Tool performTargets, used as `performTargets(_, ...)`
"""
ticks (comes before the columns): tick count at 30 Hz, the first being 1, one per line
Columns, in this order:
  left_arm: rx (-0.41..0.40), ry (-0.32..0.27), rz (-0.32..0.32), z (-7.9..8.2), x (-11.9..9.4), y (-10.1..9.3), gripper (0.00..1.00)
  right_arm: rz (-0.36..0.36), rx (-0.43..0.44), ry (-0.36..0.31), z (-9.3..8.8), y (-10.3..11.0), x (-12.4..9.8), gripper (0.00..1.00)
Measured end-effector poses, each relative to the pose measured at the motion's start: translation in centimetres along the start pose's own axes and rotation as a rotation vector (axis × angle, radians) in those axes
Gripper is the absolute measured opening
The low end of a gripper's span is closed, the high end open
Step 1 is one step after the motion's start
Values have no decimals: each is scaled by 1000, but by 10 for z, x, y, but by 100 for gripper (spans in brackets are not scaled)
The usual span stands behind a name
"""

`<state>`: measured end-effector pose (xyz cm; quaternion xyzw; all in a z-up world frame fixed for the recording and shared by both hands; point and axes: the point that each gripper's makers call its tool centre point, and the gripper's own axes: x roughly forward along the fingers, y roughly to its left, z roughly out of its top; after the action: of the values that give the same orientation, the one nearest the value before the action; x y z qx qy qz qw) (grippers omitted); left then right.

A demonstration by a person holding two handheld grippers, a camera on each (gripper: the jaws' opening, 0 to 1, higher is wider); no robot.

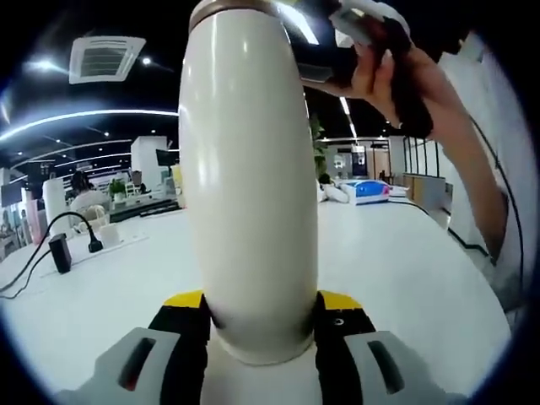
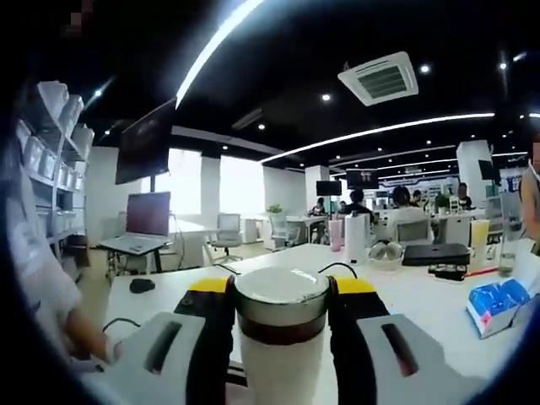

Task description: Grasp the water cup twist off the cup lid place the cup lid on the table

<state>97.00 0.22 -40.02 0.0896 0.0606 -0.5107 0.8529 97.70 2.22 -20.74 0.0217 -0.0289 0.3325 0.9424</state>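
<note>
A tall cream water cup (image 1: pixel 249 186) stands upright on the white table (image 1: pixel 396 253), and my left gripper (image 1: pixel 261 308) is shut on its lower body, yellow-tipped jaws pressed to both sides. Its lid (image 1: pixel 240 7) sits at the top edge of the left gripper view, where a person's hand (image 1: pixel 422 93) brings my right gripper (image 1: pixel 371 34) in from the right. In the right gripper view the lid (image 2: pixel 281 304), cream on top with a dark brown band, sits between the jaws of my right gripper (image 2: pixel 281 291), which is shut on it. The cup's cream body (image 2: pixel 278 367) shows just below.
A black plug (image 1: pixel 59 253) with a cable lies at the left of the table, and a blue packet (image 1: pixel 367 190) sits farther back. A blue tissue pack (image 2: pixel 498 305), a black case (image 2: pixel 434 253) and a mouse (image 2: pixel 142 285) lie around. Shelves (image 2: pixel 51 143) stand at the left.
</note>
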Motion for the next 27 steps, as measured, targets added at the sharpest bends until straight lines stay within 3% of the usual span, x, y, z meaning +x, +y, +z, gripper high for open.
performTargets(10,20,0,3,0,0,-2,50,114,7,-9,0,2,-1,46)
performTargets(18,26,2,5,1,1,-3,50,316,30,-2,0,6,-1,46)
performTargets(27,16,1,5,1,1,-2,50,449,18,20,0,9,3,46)
